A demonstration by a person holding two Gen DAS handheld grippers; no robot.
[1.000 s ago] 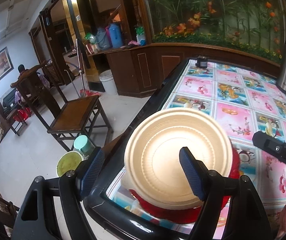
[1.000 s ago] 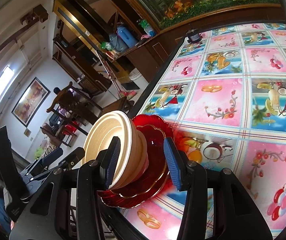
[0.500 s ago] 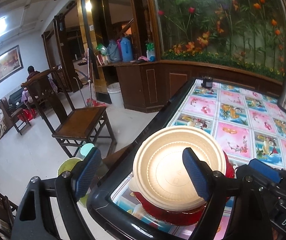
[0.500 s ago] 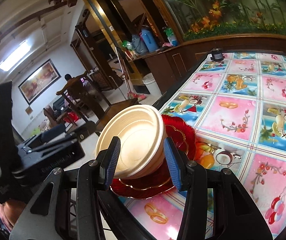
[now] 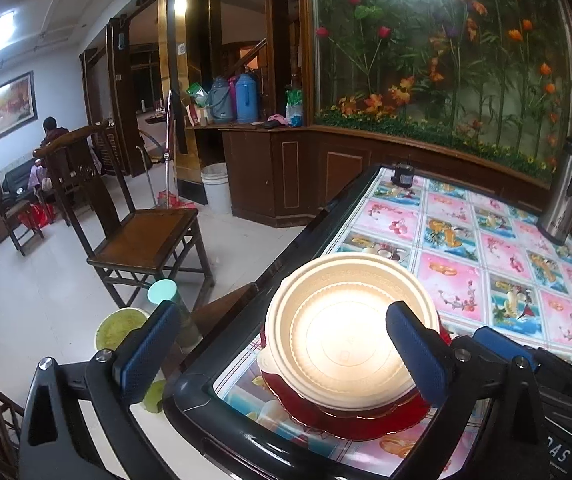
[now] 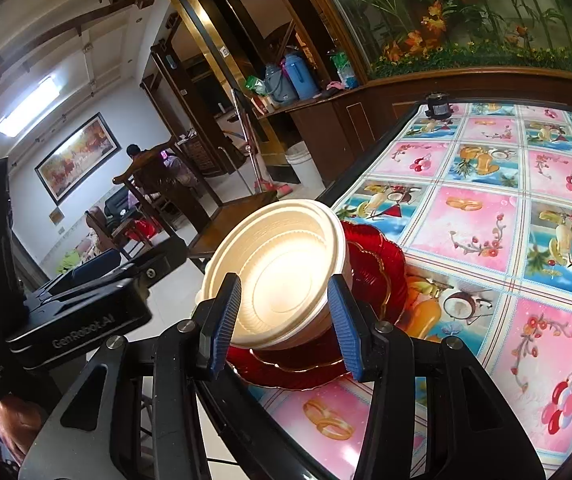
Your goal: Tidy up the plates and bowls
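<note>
Bowl (image 6: 282, 276), cream-coloured and ribbed, sits on red plates (image 6: 378, 268) at the near corner of the table (image 6: 486, 216); it is the item under handling. Right gripper (image 6: 284, 320): its 2 blue-padded fingers (image 6: 224, 316) stand moderately apart, framing the bowl's near wall on either side; the pictures do not settle whether either pad touches it, and nothing is seen clamped. Left gripper (image 5: 282, 344): spread wide, holding nothing, with 1 finger out past the table edge over the floor and the other in front of the bowl's (image 5: 346, 324) right side, contact not determinable. The bowl rests upright inside the red plates (image 5: 350, 416), of which at least 2 scalloped, gold-edged rims are visible in the right wrist view. The stack lies just inside the table's dark raised rim (image 5: 246, 432), on a glossy cloth printed with pink and blue fruit squares. A steel thermos (image 5: 566, 192) stands at the table's far right edge, well apart from the stack, and a small dark object (image 5: 404, 176) sits at the far corner. Beside the table stands a wooden chair (image 5: 142, 236); a green-filled container (image 5: 120, 328) sits on the floor below.
</note>
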